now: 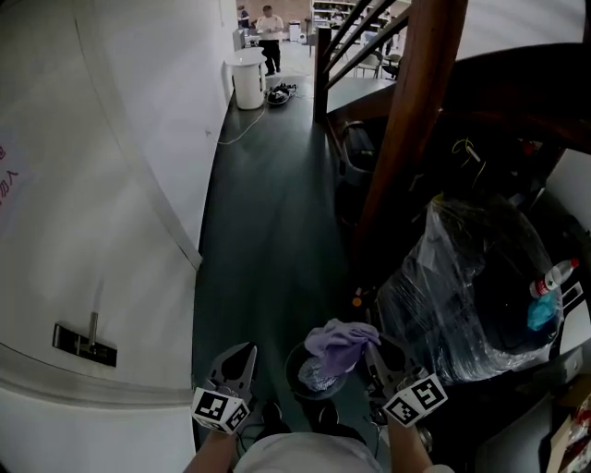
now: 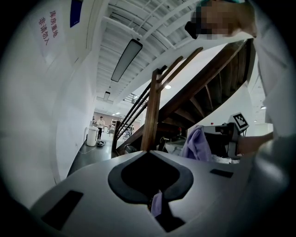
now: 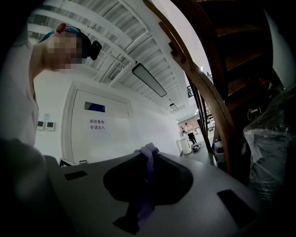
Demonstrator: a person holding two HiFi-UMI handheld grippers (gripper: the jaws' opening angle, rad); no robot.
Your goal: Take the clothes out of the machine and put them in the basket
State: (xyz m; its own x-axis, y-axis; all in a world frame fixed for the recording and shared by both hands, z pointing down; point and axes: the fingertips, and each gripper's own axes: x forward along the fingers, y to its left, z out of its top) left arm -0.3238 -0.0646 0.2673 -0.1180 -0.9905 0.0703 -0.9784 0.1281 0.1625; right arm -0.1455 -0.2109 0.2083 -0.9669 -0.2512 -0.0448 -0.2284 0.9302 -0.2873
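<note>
While the right gripper clamps a cloth above the basket rim and the left gripper pinches a purple scrap, open floor runs between wall and stairs.

Both of the person's arms run off the bottom edge of the head view, so little shows behind the left tool and the right tool. The lavender cloth covers much of a dark round container below it, and its kind stays unclear. In the left gripper view only a lavender scrap peeks from the closed jaws. It is probably cloth, the rest hidden. The distant person is too small to detail. The plastic-wrapped bundle blurs its own contents.
</note>
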